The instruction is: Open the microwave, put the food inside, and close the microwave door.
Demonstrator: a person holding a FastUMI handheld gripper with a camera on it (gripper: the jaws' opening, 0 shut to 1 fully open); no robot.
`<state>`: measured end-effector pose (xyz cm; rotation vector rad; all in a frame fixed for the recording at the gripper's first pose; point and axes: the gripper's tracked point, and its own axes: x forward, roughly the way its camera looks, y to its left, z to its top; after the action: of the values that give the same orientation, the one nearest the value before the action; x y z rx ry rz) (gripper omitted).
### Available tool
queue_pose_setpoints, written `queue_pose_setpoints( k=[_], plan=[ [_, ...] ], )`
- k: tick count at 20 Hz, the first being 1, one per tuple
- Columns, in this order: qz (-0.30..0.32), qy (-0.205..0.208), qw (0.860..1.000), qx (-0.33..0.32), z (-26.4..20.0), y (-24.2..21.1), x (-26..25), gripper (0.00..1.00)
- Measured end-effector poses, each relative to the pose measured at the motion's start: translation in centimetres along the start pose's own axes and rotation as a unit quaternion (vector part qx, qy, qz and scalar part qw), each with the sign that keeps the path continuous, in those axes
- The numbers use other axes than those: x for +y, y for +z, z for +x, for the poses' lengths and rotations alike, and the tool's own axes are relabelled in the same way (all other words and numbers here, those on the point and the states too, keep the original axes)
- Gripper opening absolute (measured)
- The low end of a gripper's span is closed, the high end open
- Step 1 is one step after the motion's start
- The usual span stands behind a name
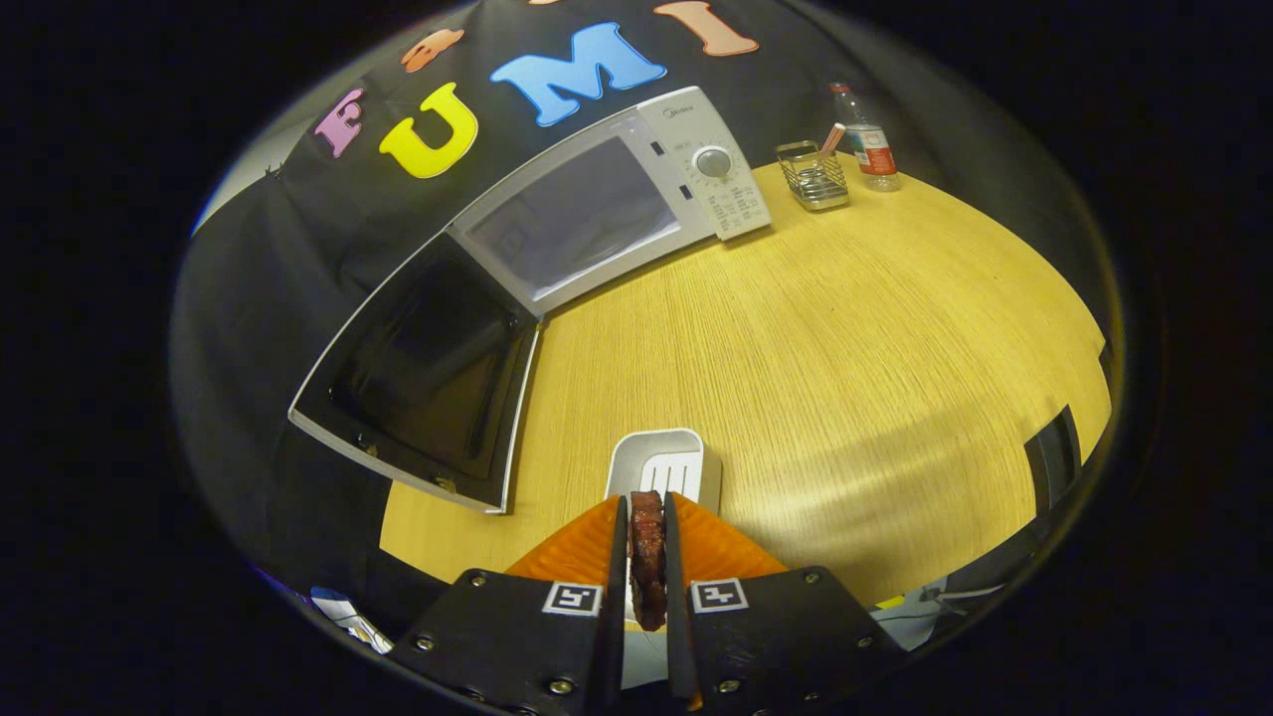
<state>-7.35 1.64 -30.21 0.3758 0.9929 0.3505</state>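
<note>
Right now the gripper (pixel 646 557) has its fingers pressed onto a dark reddish-brown piece of food (pixel 646 557), pinching it from both sides so that it stands on edge between them. Just ahead of the fingers, a small white dish (pixel 658 459) with a slotted floor sits on the light wooden tabletop (pixel 845 348).

Beyond the dish and off to the left stands a white microwave (pixel 617 199) against the booth wall. Its door (pixel 423 373) is swung fully open toward the left, showing the dark inner pane, and the pale cavity behind it is in plain sight. A small brand mark sits at the top of the control panel (pixel 718 179) above a round dial; it is too small to read, as are the printed rows under the dial.

Farther right on the tabletop, a wire basket (pixel 813 176) holds a pinkish stick, and just beside it stands a clear plastic bottle (pixel 867 144) with a red-and-white label whose writing cannot be made out.
</note>
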Motion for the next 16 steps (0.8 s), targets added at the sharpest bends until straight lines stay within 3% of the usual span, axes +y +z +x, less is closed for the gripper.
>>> queue_pose_setpoints(
  k=[3, 4, 10, 16],
  plan=[
    [-0.009, 0.015, 1.0, 0.026, -0.1, -1.8, 0.7, 0.18],
    [-0.014, 0.012, 1.0, 0.017, 0.7, -1.2, 0.7, 0.05],
    [-0.053, 0.004, 0.999, 0.012, 0.3, -0.9, 1.5, 0.05],
    [-0.01, 0.024, 0.999, -0.019, -0.8, 2.2, 2.6, 0.05]
  ],
)
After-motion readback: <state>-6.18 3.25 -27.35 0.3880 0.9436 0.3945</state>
